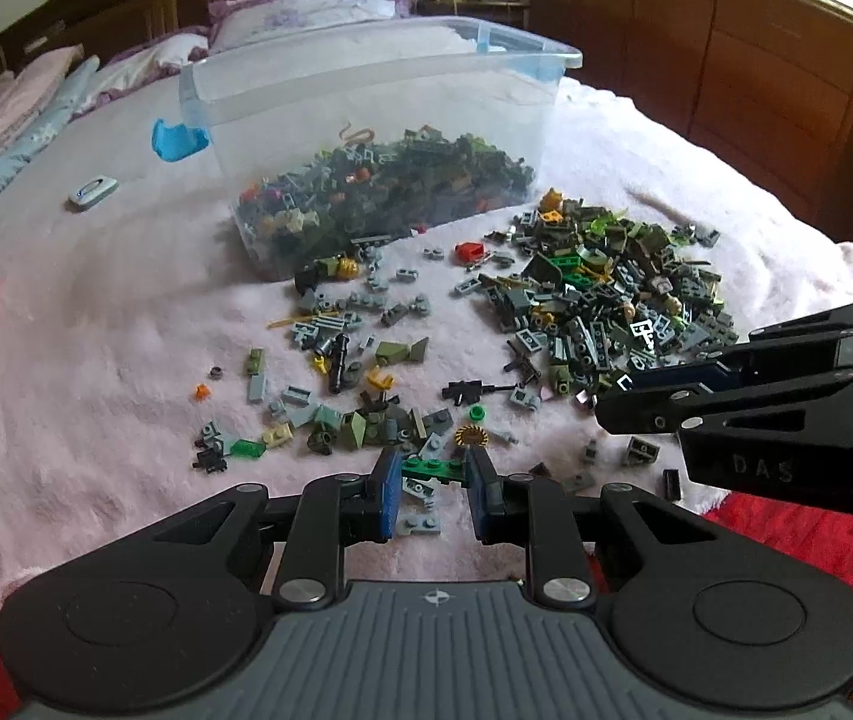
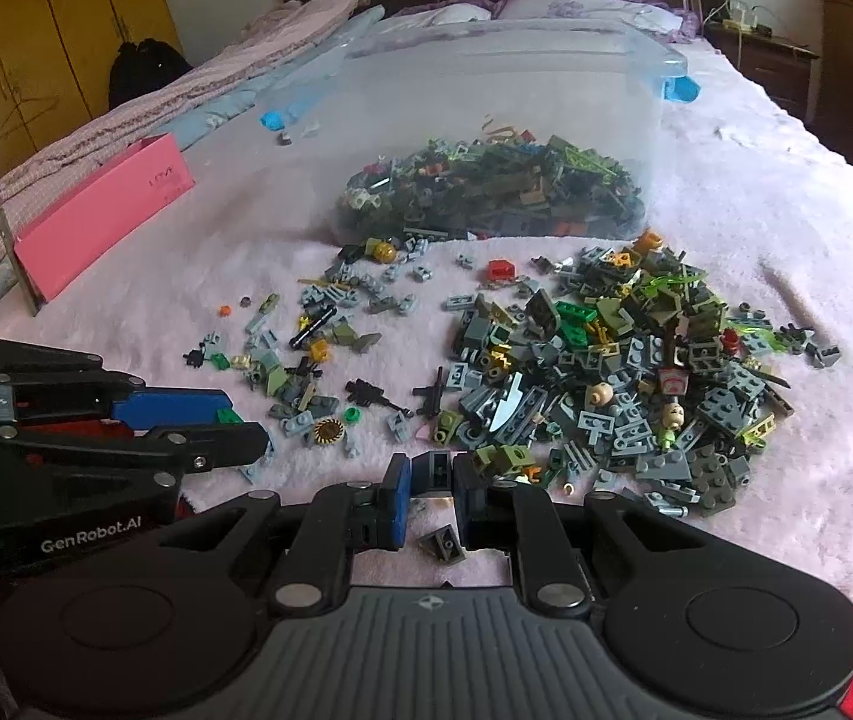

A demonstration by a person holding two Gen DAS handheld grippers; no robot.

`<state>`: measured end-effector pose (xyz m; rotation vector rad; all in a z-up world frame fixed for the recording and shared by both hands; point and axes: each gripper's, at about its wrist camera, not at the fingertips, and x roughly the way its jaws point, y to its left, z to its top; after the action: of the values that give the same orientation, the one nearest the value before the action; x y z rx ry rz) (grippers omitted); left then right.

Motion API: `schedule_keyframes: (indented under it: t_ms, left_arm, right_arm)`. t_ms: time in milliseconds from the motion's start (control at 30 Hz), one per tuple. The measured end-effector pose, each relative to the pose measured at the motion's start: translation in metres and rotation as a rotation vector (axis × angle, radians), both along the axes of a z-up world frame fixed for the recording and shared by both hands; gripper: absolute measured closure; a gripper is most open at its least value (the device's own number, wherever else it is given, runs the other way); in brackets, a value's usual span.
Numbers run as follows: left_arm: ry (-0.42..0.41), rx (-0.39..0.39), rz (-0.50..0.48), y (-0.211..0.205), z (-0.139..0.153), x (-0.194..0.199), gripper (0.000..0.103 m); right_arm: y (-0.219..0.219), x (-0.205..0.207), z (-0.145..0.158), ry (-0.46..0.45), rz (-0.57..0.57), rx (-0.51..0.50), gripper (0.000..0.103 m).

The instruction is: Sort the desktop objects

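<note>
Toy building bricks lie scattered over a pale pink fleece blanket (image 1: 96, 372) spread on a bed, with a dense heap (image 2: 624, 372) to the right and a thinner scatter (image 1: 330, 372) to the left. A clear plastic storage bin (image 1: 366, 108) with blue latch handles stands at the far side of both, its floor covered with more bricks, mostly green, grey and black.

Left gripper (image 1: 431, 480): jaws narrowly parted, blue pads closed on the two ends of a green flat plate (image 1: 432, 469), which spans the gap between them above the blanket at the near edge of the scatter. Lettering "GenRobot.AI" is readable on its housing in the right wrist view.

Right gripper (image 2: 432, 480): jaws close together, pads pressed on a dark grey sloped brick (image 2: 435, 471) at the near left edge of the heap. Another grey sloped piece (image 2: 443, 543) lies on the blanket just below the pads. Raised letters "DAS" are readable on this gripper's side in the left wrist view.

Pink box (image 2: 108, 216) lies at the far left on the blanket, printed with "LOVE". A small white oval device (image 1: 92, 191) rests on the blanket left of the bin. A red cover shows along the near edge.
</note>
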<state>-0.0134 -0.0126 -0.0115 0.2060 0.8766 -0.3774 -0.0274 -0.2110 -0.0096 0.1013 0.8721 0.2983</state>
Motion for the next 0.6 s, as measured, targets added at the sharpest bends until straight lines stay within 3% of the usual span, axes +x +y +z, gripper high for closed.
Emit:
schedule_keyframes:
  t_ms: [600]
  left_arm:
    - [-0.022, -0.024, 0.029, -0.009, 0.014, 0.013, 0.079]
  right_arm:
    - [-0.005, 0.006, 0.015, -0.033, -0.013, -0.015, 0.087]
